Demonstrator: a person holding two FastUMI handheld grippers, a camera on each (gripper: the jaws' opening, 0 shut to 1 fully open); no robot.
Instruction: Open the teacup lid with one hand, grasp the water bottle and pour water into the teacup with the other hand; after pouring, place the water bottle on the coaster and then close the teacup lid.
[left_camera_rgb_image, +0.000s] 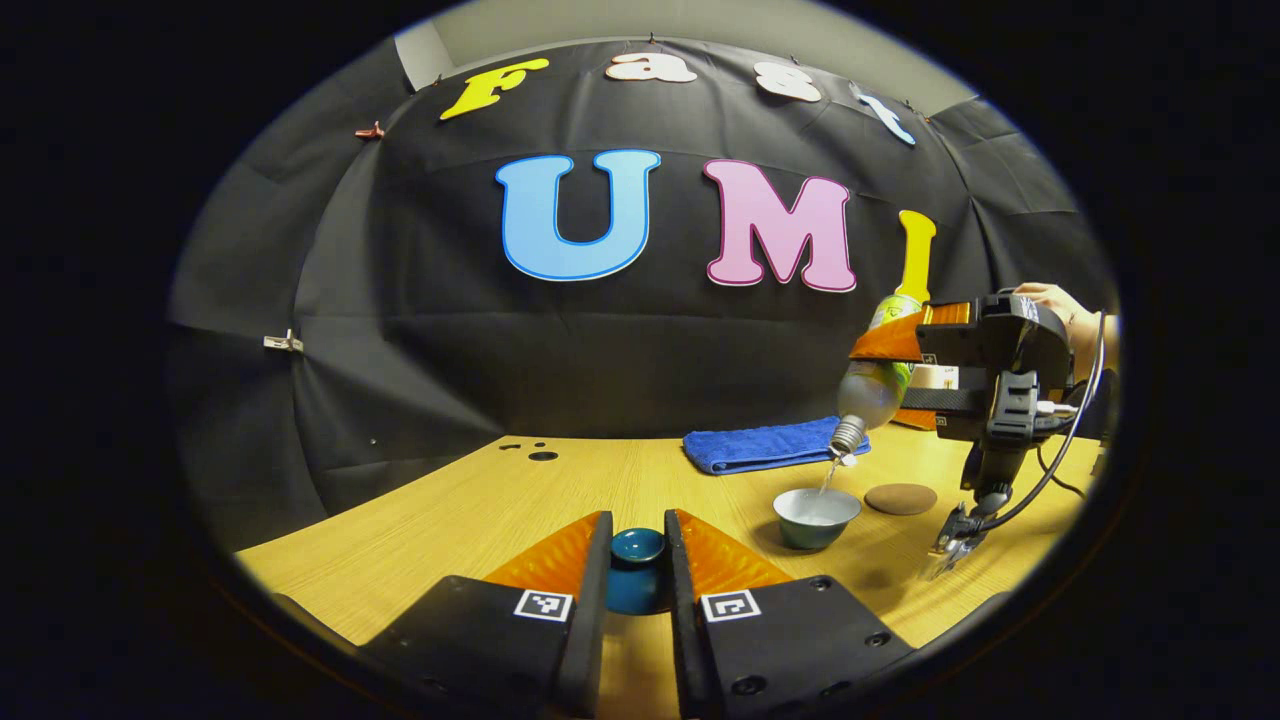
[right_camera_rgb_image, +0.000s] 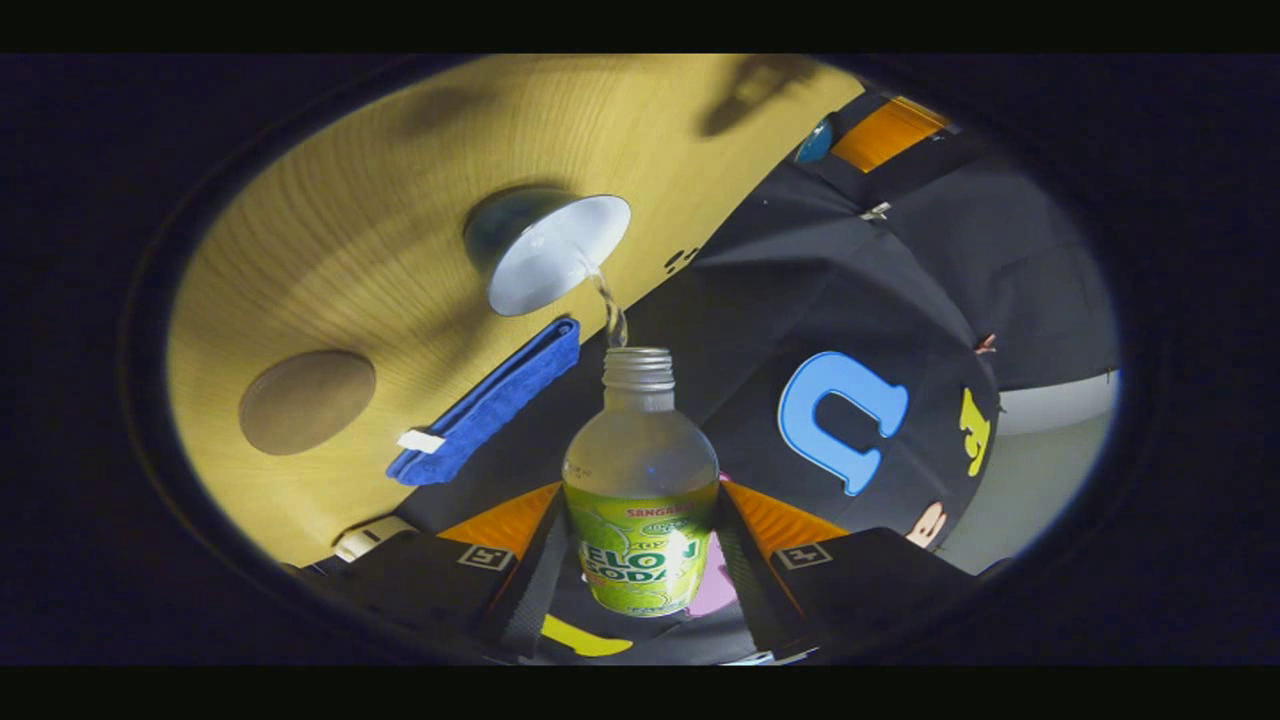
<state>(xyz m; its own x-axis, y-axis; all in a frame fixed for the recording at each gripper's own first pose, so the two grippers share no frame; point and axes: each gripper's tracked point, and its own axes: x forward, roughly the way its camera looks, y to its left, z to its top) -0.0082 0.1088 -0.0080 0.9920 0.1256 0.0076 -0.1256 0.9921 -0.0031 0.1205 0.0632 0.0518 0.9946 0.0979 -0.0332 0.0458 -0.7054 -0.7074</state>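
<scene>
The left gripper (left_camera_rgb_image: 637, 560) is clamped on the teacup lid (left_camera_rgb_image: 637, 570), both fingers pressing its sides, holding it low over the near edge of the wooden table (left_camera_rgb_image: 480, 500); the right gripper (right_camera_rgb_image: 640, 540) grips the water bottle (right_camera_rgb_image: 640, 480) around its labelled body, a finger against each side, with a person's hand (left_camera_rgb_image: 1060, 310) behind it at the right edge. In the left gripper view the bottle (left_camera_rgb_image: 872, 385) is tipped neck-down above the teacup (left_camera_rgb_image: 815, 515); a thin stream of water (left_camera_rgb_image: 830, 475) falls from its open mouth into the cup. The teacup stands uncovered toward the table's right side; the round brown coaster (left_camera_rgb_image: 900, 498) lies just beside it, nearer the right edge, bare; a folded blue towel (left_camera_rgb_image: 765, 445) lies behind both, along the far edge by the booth wall. In the right gripper view the stream (right_camera_rgb_image: 608, 305) meets the cup's rim (right_camera_rgb_image: 560, 255).
</scene>
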